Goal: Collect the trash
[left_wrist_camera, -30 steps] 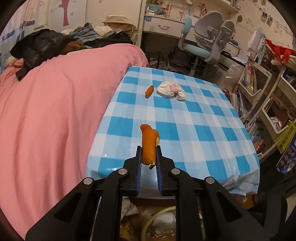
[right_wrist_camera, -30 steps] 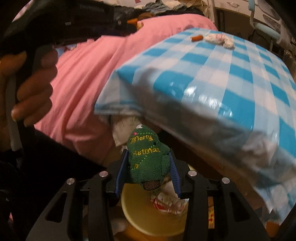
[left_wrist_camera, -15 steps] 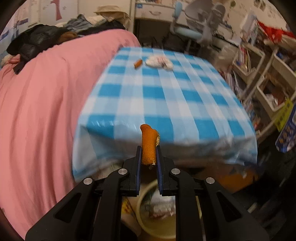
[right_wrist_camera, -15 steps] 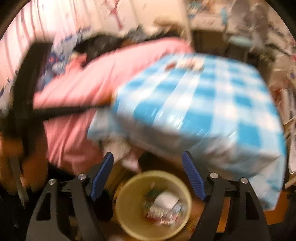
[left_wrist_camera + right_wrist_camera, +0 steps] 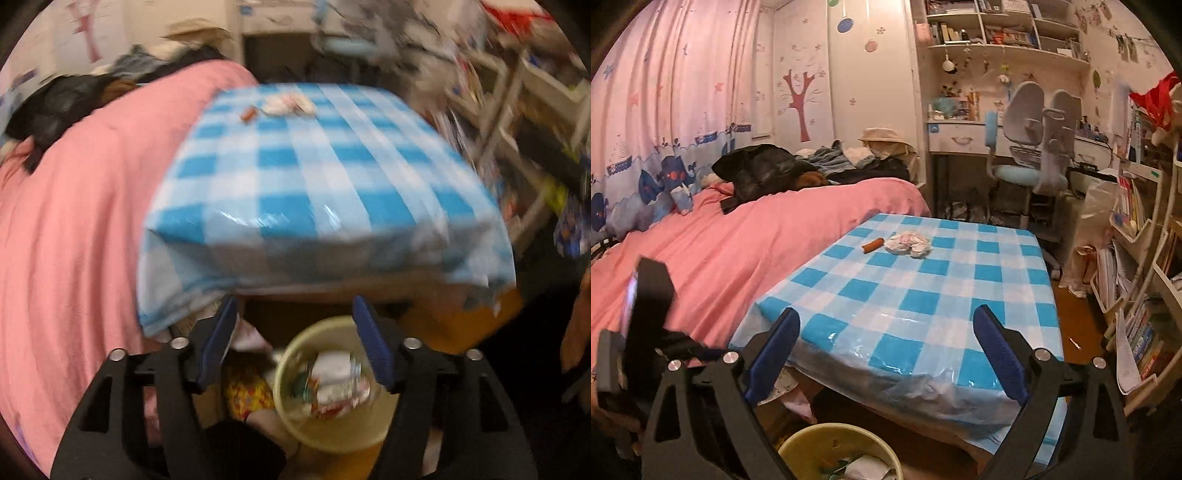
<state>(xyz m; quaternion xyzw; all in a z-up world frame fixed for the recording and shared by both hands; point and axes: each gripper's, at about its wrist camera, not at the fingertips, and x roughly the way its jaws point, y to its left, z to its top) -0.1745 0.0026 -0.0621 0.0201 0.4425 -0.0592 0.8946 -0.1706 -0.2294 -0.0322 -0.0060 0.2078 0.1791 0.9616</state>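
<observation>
Where checks fade, orange scrap [image 5: 873,245], crumpled white wrapper [image 5: 908,243]

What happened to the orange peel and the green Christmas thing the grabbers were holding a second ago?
Both were let go over the yellow bin. The left gripper and right gripper are opening with nothing between them. The small orange piece and crumpled wrapper stayed on the table.

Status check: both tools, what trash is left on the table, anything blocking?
Both tools opening, nothing between the jaws: left tool above yellow bin, right tool facing table. Orange scrap and crumpled wrapper remain at far end. Path clear.
</observation>
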